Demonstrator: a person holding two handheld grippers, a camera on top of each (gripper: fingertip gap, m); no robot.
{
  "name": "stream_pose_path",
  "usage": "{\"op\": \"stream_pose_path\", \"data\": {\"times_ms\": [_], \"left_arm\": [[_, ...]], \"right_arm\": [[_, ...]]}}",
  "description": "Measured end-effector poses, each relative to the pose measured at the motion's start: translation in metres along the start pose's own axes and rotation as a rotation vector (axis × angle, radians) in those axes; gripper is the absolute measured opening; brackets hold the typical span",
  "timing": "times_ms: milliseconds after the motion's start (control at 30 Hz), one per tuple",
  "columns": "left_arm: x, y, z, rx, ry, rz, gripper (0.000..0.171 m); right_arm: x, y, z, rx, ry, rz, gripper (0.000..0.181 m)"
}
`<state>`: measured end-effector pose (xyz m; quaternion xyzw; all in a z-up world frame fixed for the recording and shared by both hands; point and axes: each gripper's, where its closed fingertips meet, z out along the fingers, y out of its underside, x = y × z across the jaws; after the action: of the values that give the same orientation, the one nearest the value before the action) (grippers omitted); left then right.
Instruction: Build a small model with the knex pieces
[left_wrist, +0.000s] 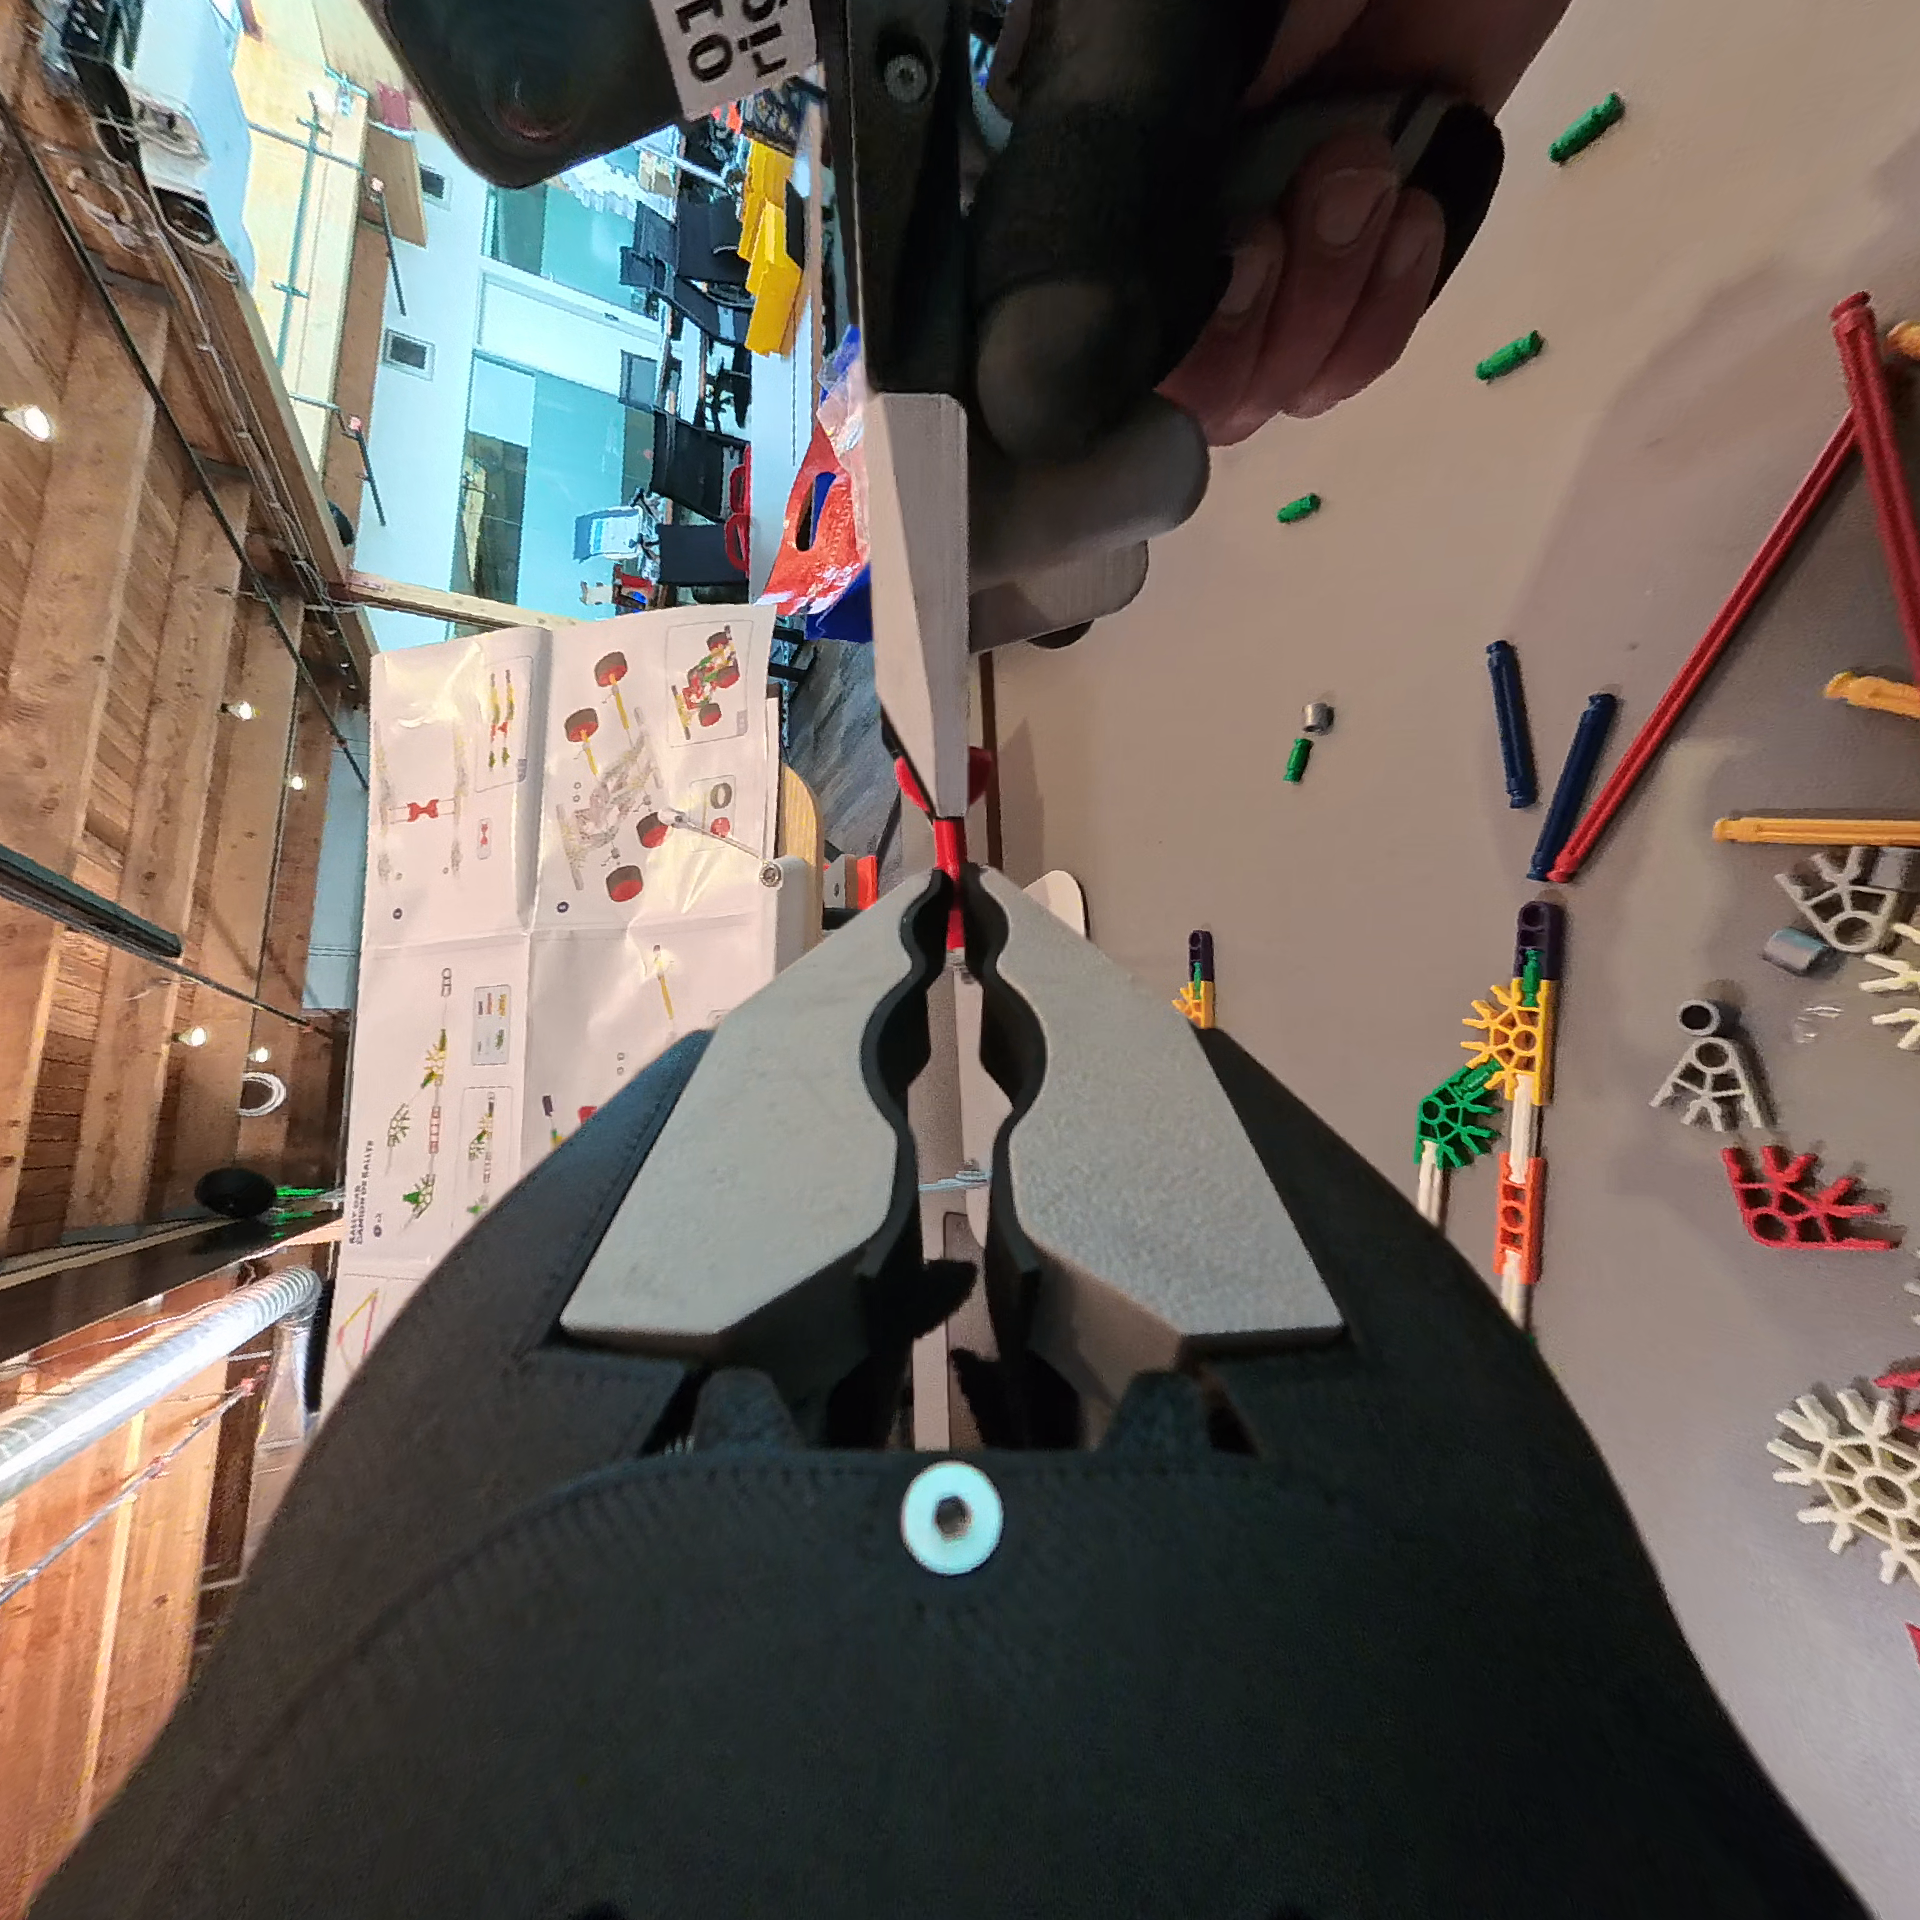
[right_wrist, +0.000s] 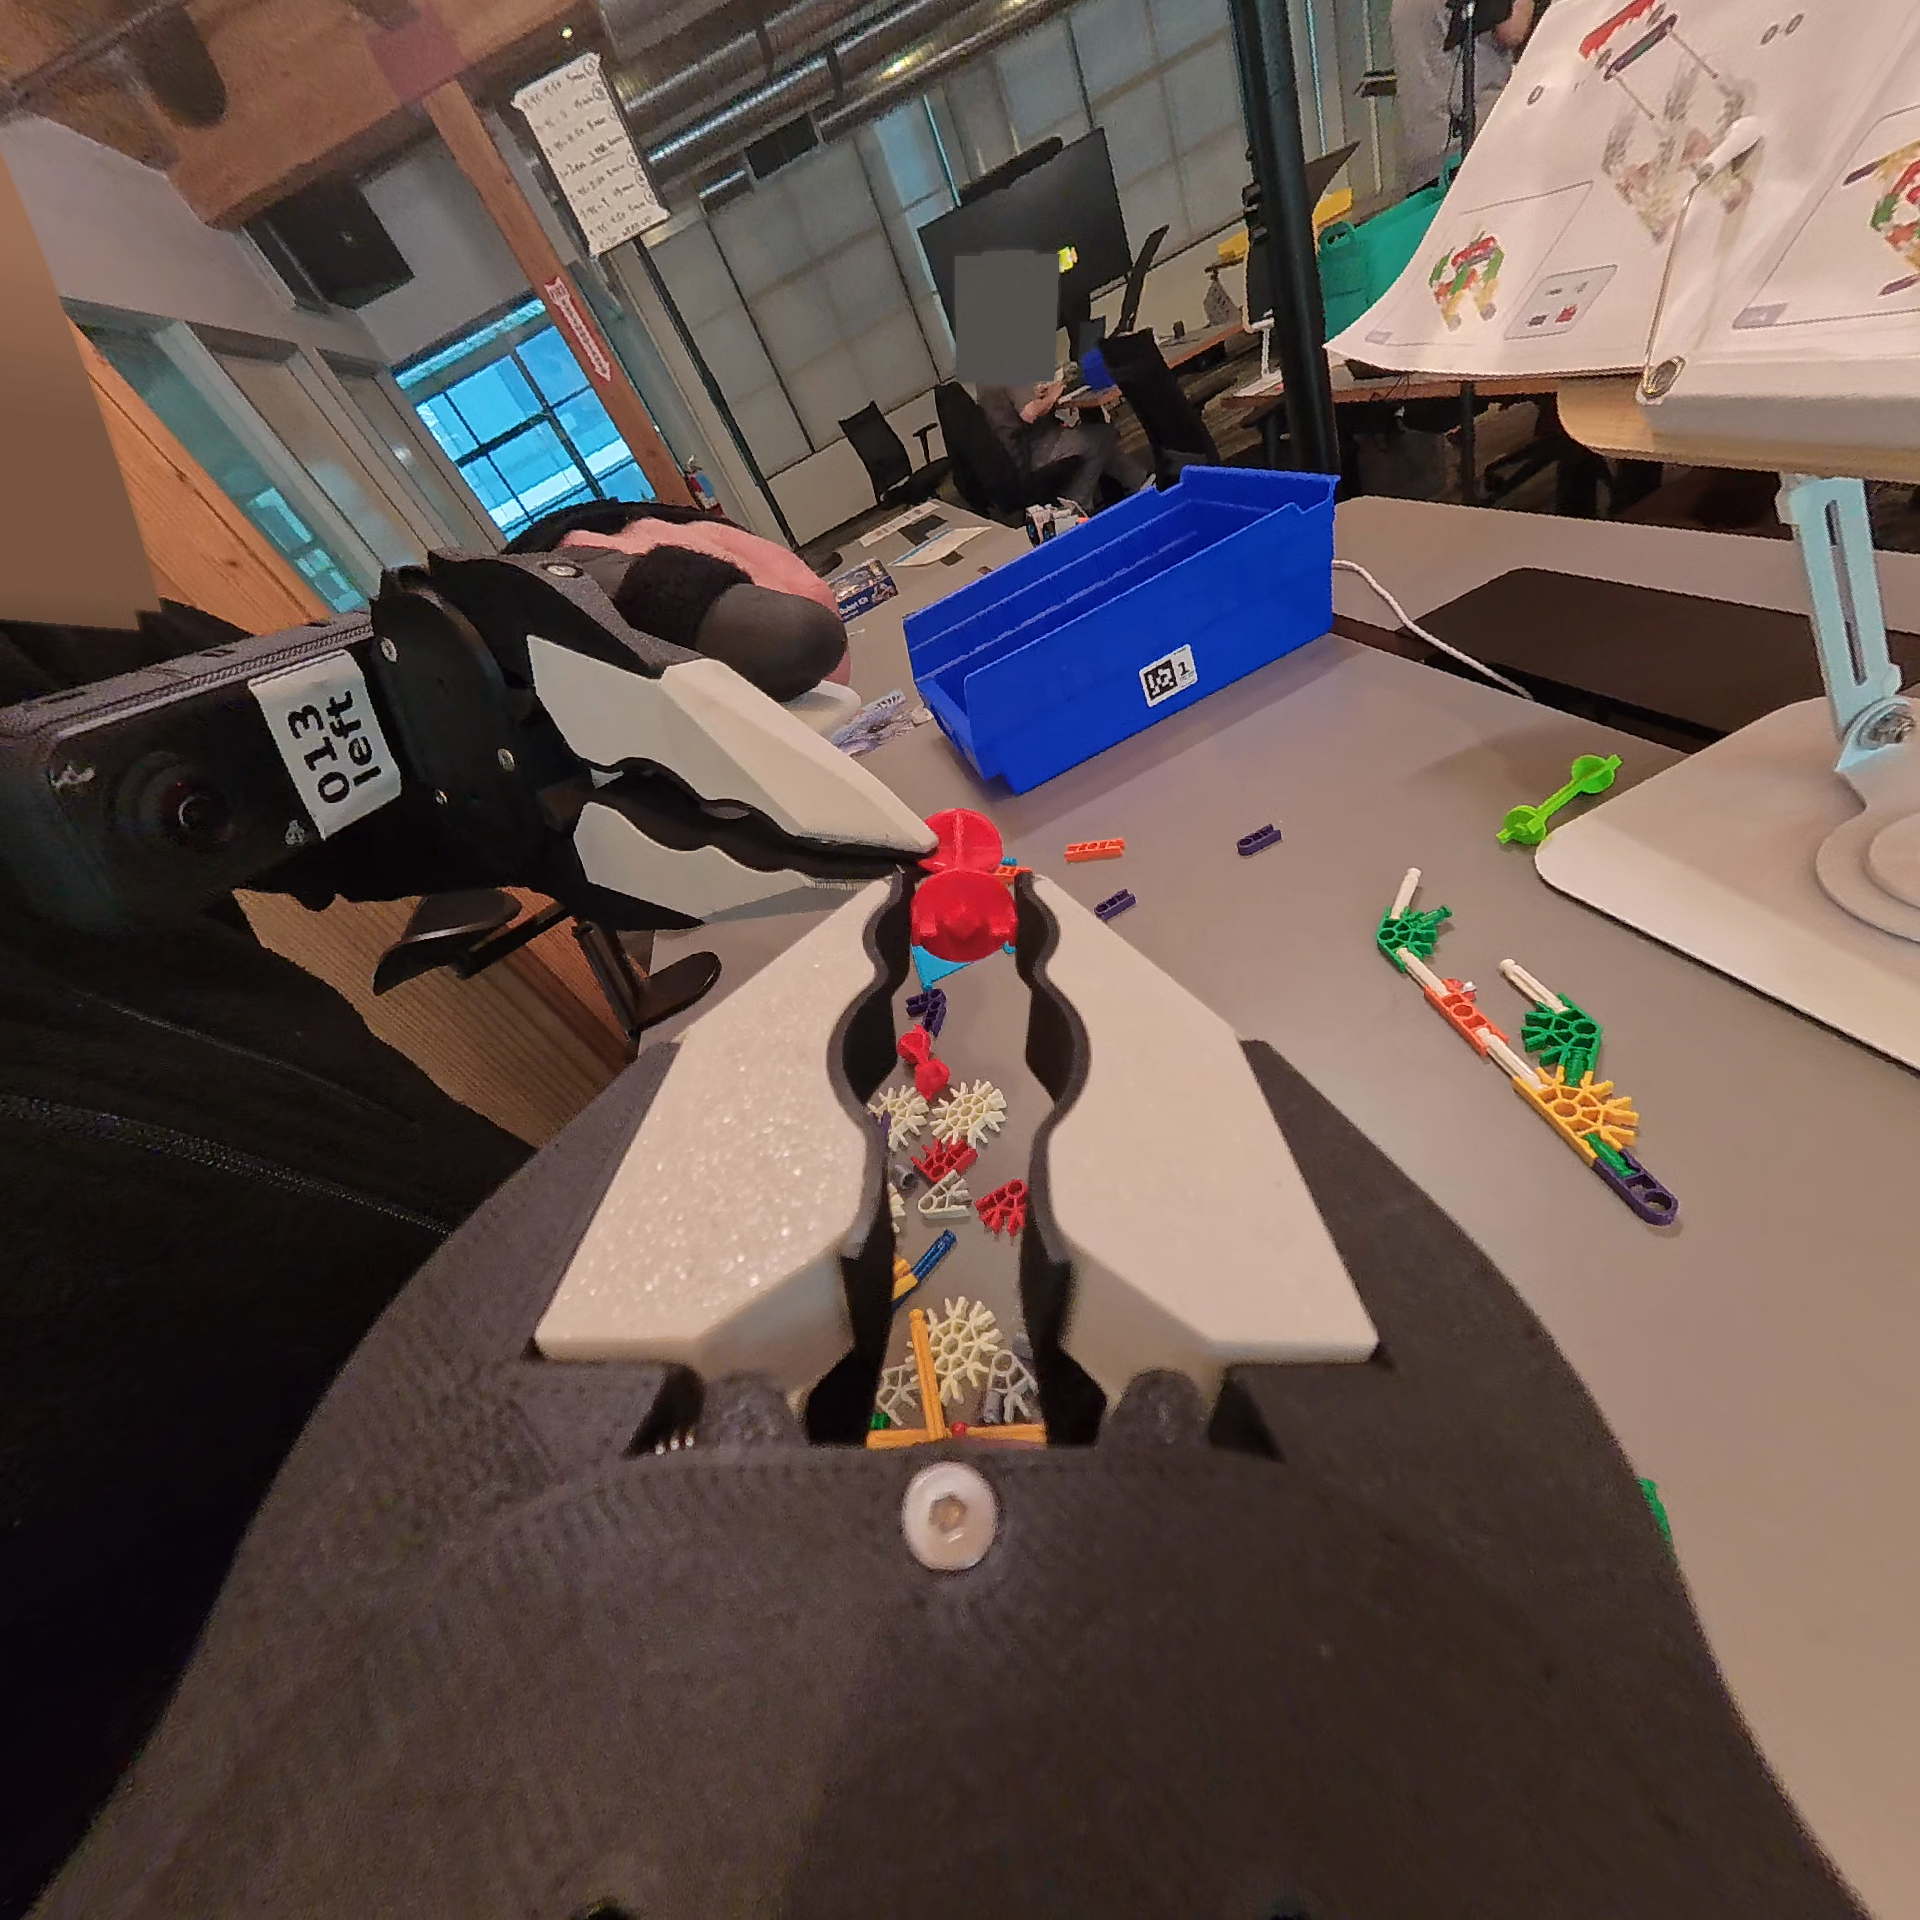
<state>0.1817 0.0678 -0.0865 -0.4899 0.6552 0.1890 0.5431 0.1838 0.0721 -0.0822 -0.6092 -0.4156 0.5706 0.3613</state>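
Observation:
A small red spool-shaped toy piece (right_wrist: 958, 914) is held in the air over the grey table (right_wrist: 1299, 1351), between both grippers. My right gripper (right_wrist: 961, 883) is shut on its near flange. My left gripper (right_wrist: 920, 847) comes in from the left and is shut on the piece's far end. In the left wrist view, my left gripper (left_wrist: 954, 883) pinches the red piece (left_wrist: 948, 847) at its tips. The right gripper (left_wrist: 948, 805) reaches down from above and meets it tip to tip. A hand holds each gripper.
A blue bin (right_wrist: 1122, 623) stands behind. An instruction sheet (right_wrist: 1714, 208) lies on a white stand at the right. A built chain of connectors (right_wrist: 1527, 1070) and loose connectors (right_wrist: 966, 1112), red rods (left_wrist: 1714, 644) and green bits (left_wrist: 1507, 358) lie on the table. A person sits far back. Only a small space, under 4 cm, lies between the two pairs of fingers.

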Motion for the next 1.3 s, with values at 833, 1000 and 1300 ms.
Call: {"op": "stream_pose_path", "data": {"times_ms": [833, 1000, 1300], "left_arm": [[0.117, 0.199, 0.111, -0.296, 0.561, -0.550, 0.013], [0.114, 0.195, 0.115, -0.280, 0.568, -0.602, 0.000], [0.129, 0.146, 0.118, -0.347, 0.578, -0.746, 0.005]], "right_arm": [[0.063, 0.066, -0.025, -0.067, 0.215, 0.041, 0.017], [0.069, 0.070, -0.030, -0.050, 0.231, 0.053, 0.017], [0.079, 0.074, -0.038, -0.049, 0.269, 0.047, 0.017]]}}
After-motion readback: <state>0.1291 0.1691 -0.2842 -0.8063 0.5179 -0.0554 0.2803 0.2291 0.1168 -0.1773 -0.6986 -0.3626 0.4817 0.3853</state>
